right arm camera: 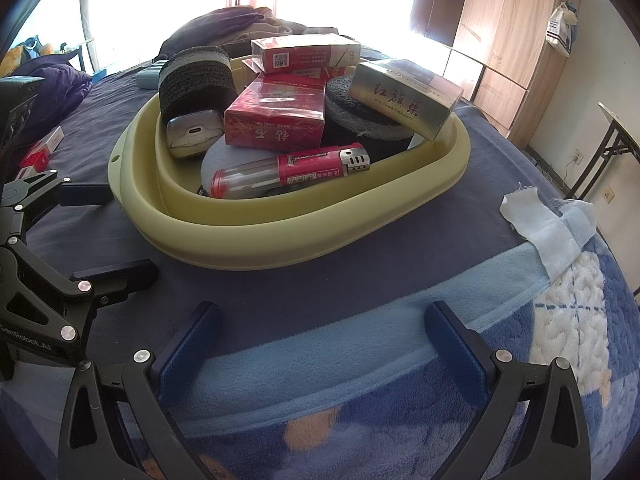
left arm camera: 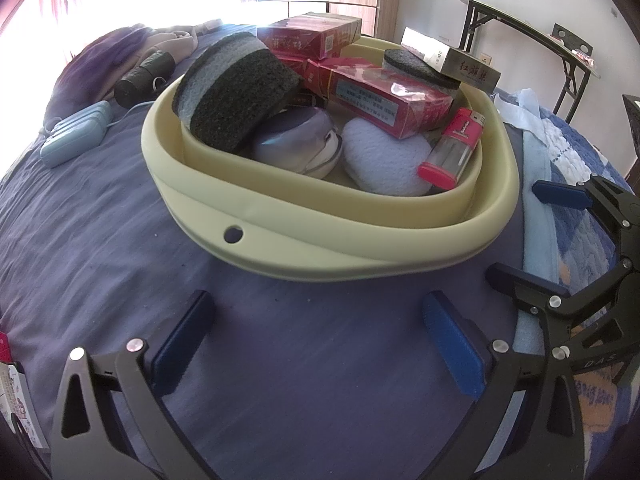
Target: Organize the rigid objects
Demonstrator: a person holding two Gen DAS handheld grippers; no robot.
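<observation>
A pale green basin sits on the blue bedsheet. It holds red cigarette boxes, a gold box, a red lighter, dark round sponges, a grey case and a pale pad. My left gripper is open and empty just before the basin. My right gripper is open and empty over the blanket; it also shows at the right of the left wrist view.
A light blue power strip and a dark bundle lie left of the basin. A patterned blue blanket covers the right side. Small red boxes lie at the far left. Folding table and wardrobe stand beyond.
</observation>
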